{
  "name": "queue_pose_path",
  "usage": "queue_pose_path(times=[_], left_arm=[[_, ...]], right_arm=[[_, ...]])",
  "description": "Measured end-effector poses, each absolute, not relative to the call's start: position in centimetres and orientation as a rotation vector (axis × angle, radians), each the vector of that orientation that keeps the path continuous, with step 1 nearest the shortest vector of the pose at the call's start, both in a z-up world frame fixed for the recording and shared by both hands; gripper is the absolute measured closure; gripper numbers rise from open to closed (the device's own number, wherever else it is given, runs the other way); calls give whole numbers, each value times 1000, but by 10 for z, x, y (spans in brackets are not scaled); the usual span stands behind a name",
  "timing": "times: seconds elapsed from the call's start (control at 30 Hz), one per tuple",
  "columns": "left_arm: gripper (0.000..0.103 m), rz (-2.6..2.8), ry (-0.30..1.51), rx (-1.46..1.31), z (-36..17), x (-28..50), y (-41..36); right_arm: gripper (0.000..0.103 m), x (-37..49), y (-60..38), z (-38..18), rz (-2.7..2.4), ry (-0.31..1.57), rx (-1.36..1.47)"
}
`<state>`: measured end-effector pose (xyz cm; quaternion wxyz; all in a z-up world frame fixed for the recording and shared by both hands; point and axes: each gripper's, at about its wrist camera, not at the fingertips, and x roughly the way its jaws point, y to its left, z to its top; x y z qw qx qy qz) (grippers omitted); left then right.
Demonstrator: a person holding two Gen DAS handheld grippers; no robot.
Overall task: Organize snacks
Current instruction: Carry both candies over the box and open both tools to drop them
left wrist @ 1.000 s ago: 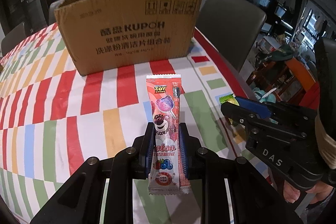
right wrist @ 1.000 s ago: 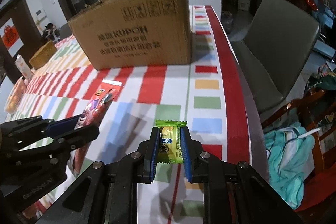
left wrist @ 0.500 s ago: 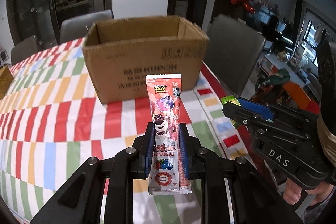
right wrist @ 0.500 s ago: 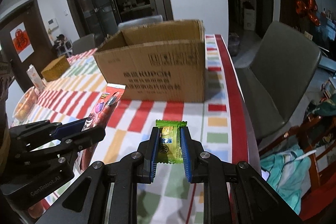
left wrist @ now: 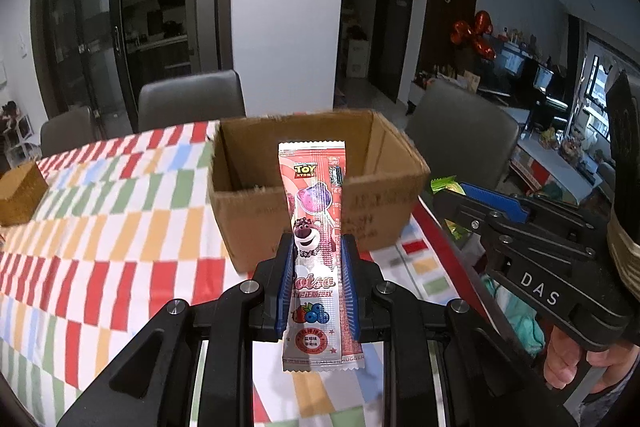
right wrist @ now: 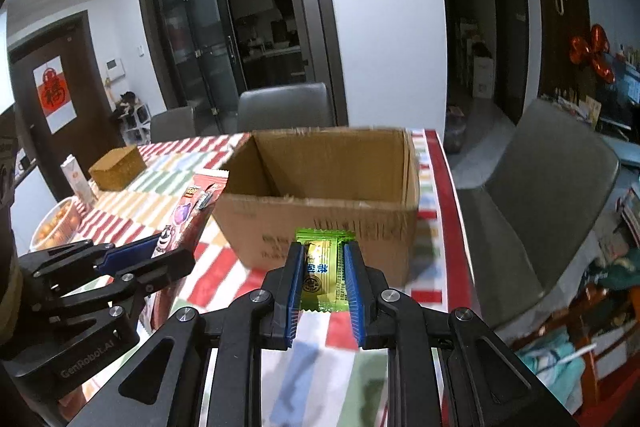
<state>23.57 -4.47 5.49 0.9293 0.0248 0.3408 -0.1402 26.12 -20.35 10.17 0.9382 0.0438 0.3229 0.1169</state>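
Note:
My left gripper (left wrist: 316, 247) is shut on a long pink Toy Story candy packet (left wrist: 314, 227), held upright in the air before the open cardboard box (left wrist: 380, 223). The right gripper (right wrist: 323, 255) is shut on a small green wrapped snack (right wrist: 322, 269), also raised in front of the box (right wrist: 256, 223). The box stands on the striped tablecloth (left wrist: 100, 227) with its top open, and its inside looks bare as far as I see. Each gripper shows in the other's view: the right one (left wrist: 452, 191) at the right, the left one (right wrist: 160, 247) at the left with its pink packet (right wrist: 188, 211).
A small brown woven box (right wrist: 116, 167) sits at the table's far left, beside a carton (right wrist: 76, 179) and a bowl of orange snacks (right wrist: 56, 223). Grey chairs (right wrist: 552, 203) ring the table; its red edge (right wrist: 452, 211) runs close on the right. A hand (left wrist: 568, 363) holds the right gripper.
Both grippers have risen with their snacks and tilted up, so the box's open top and inside now show. The box looks smaller and lower in both views.

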Motion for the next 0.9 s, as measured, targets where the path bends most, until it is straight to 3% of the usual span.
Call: queue_pose_path(times=[0.5,0.9], left_arm=[[80,-287,709,54,88,300,-38],[80,-283,794,38,85,355,-50]], right_arm=[[81,317,-192,139,232,627,35],[81,367,-193,145,206,691,20]])
